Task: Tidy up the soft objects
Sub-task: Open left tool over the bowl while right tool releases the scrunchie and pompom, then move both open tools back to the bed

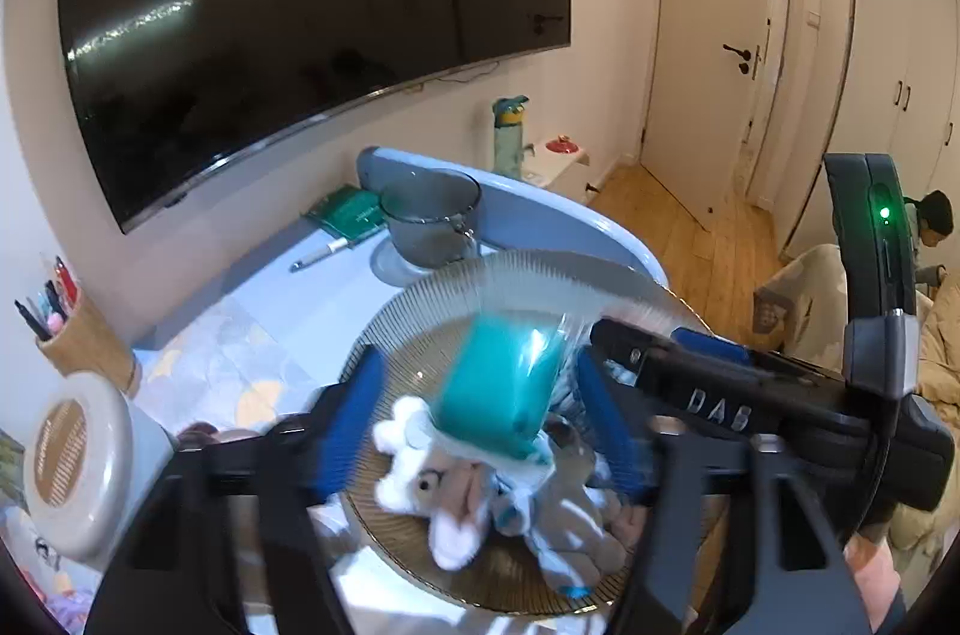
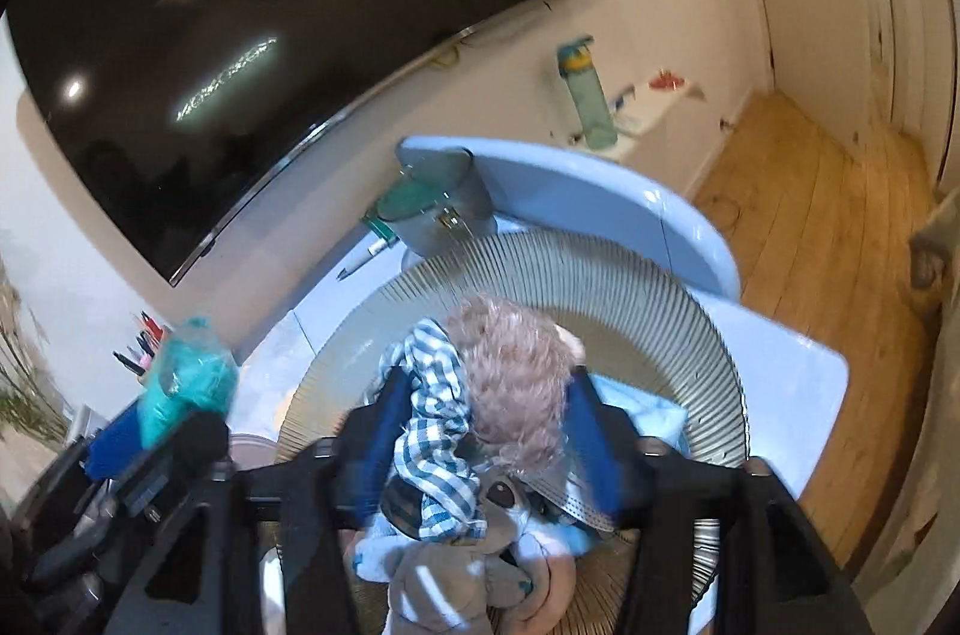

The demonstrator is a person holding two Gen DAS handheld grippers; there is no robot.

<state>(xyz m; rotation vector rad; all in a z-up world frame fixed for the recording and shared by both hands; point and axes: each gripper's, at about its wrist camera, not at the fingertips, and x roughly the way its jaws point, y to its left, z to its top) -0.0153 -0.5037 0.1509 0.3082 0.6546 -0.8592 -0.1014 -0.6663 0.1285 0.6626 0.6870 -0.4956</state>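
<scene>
A round ribbed basket (image 1: 510, 275) (image 2: 600, 263) on the pale blue table holds a heap of plush toys (image 1: 456, 491). My left gripper (image 1: 480, 365) hangs over it with its blue pads apart. A teal packet in clear wrap (image 1: 504, 389) (image 2: 186, 383) sits blurred between them, with a gap on the left side. My right gripper (image 2: 487, 377) is over the same basket, jaws apart around a curly-haired plush (image 2: 516, 371) with a blue checked cloth (image 2: 438, 413). A grey plush (image 2: 474, 545) lies underneath. The right gripper (image 1: 654, 341) reaches in beside the left one.
A large dark TV hangs on the wall behind the table. A grey bucket (image 1: 429, 221), a green book (image 1: 351, 212) and a marker (image 1: 321, 254) lie behind the basket. A pen holder (image 1: 78, 329) and a lidded jar (image 1: 72, 461) stand left. A person (image 1: 933, 221) sits far right.
</scene>
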